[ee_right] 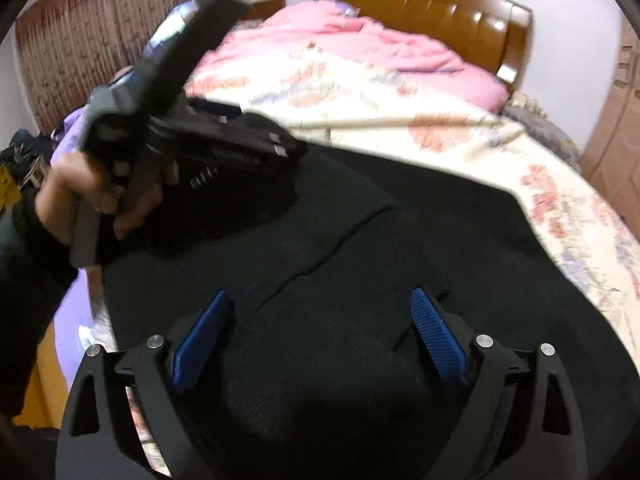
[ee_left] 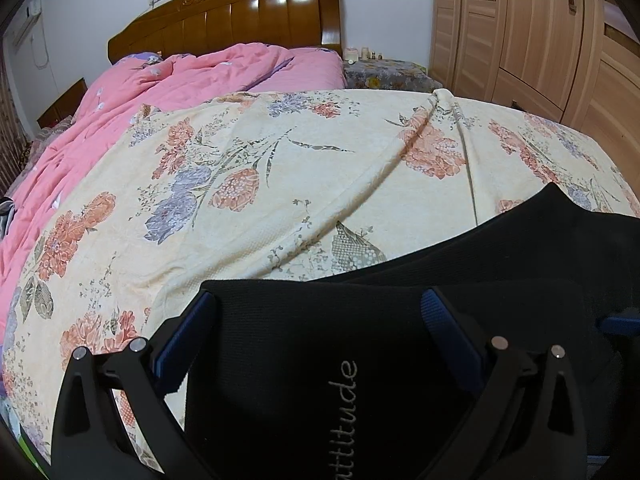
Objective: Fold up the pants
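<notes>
Black pants (ee_left: 320, 360) lie on the floral bedspread (ee_left: 280, 152) at the bed's near edge. Grey lettering shows on the leg under my left gripper (ee_left: 316, 304). Its blue-padded jaws are spread wide over the cloth and hold nothing. In the right wrist view the pants (ee_right: 400, 240) spread across the bed, with a seam line running diagonally. My right gripper (ee_right: 320, 304) is open just above them, empty. The left gripper (ee_right: 288, 148) appears there too, held in a hand at the upper left, resting on the pants.
A pink quilt (ee_left: 160, 92) lies bunched at the far end by the wooden headboard (ee_left: 240, 16). A wardrobe (ee_left: 540, 32) stands on the right and a small covered bedside table (ee_left: 384, 74) beside it. A curtain (ee_right: 100, 40) hangs on the left.
</notes>
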A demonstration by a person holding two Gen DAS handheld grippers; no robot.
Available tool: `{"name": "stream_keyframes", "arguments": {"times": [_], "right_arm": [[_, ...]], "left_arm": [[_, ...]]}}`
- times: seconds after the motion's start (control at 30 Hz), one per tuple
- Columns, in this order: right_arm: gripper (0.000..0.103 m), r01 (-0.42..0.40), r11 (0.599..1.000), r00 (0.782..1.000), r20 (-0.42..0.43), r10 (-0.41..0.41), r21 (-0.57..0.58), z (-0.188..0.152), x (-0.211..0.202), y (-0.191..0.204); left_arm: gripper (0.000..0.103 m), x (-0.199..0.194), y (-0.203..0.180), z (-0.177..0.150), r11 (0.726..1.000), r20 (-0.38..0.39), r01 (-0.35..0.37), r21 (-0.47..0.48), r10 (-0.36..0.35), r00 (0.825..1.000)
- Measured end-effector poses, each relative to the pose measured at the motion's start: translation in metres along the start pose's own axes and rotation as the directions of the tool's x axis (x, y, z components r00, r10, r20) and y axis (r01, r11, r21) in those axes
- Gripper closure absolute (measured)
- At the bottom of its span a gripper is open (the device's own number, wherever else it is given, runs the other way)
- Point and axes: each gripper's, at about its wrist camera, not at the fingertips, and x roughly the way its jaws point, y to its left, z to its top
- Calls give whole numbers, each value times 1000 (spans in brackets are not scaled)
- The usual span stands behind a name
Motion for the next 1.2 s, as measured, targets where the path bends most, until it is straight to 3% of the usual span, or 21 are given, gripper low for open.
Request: {"name": "stream_keyframes", "arguments": {"times": [0.1, 0.17, 0.3, 0.53, 0.6, 0.63, 0.67, 0.73, 0.77, 0.83, 0.87, 0.97, 1.0, 1.07, 1.17, 1.2], "right_arm": [[14, -14, 998, 998, 56, 17, -56, -9, -17, 13], [14, 5, 996, 1000, 2, -5, -90, -20, -5, 18], [11, -71, 997, 997, 8, 71, 16, -27, 3, 1], [11, -14, 999, 999, 32, 13, 46, -35, -23, -4], [11, -57, 992, 998, 1, 57, 110, -47, -19, -15], [11, -86, 981, 996, 2, 87, 171, -53, -22, -23], [11, -72, 970, 997, -6, 75, 234, -58, -27, -31], [11, -27, 970, 999, 44, 16, 243, -68, -52, -36], [11, -13, 972, 997, 72, -4, 236, -75, -64, -37], [11, 46, 971, 992, 104, -72, 233, -91, -85, -41], [11, 97, 966, 988, 95, -123, 241, -102, -93, -46], [11, 214, 934, 969, 54, -239, 287, -133, -105, -63], [11, 234, 926, 965, 50, -259, 297, -144, -109, -68], [11, 277, 910, 955, 16, -296, 309, -163, -111, -77], [11, 236, 917, 961, 63, -270, 322, -186, -125, -87], [11, 227, 919, 962, 72, -263, 321, -189, -130, -87]], "left_arm": [[1, 0, 0, 0, 1000, 1, -3, 3, 3, 1000], [1, 0, 0, 0, 1000, 0, -4, 3, 4, 1000], [1, -1, 0, -1, 1000, 2, -11, 6, 11, 1000], [1, -1, 0, -1, 1000, 7, -23, 5, 23, 1000], [1, -2, -1, 0, 999, 12, -38, 12, 38, 999], [1, -4, -3, 0, 998, 20, -60, 15, 59, 998], [1, -10, -7, 0, 992, 41, -126, 18, 126, 991], [2, -42, -22, -4, 959, 124, -284, -11, 283, 951], [2, -58, -28, -8, 966, 159, -259, -28, 260, 952], [2, -99, -54, -24, 995, 234, -91, -45, 99, 967], [2, -110, -70, -32, 998, 247, -49, -30, 55, 968], [2, -116, -128, -57, 994, 201, 4, 113, -27, 979], [2, -115, -147, -65, 985, 188, 11, 171, -44, 981], [2, -106, -181, -84, 962, 161, -43, 268, -1, 987], [1, -84, -204, -104, 934, 112, -78, 349, 41, 993], [1, -85, -205, -108, 935, 164, -98, 341, 44, 985]]}}
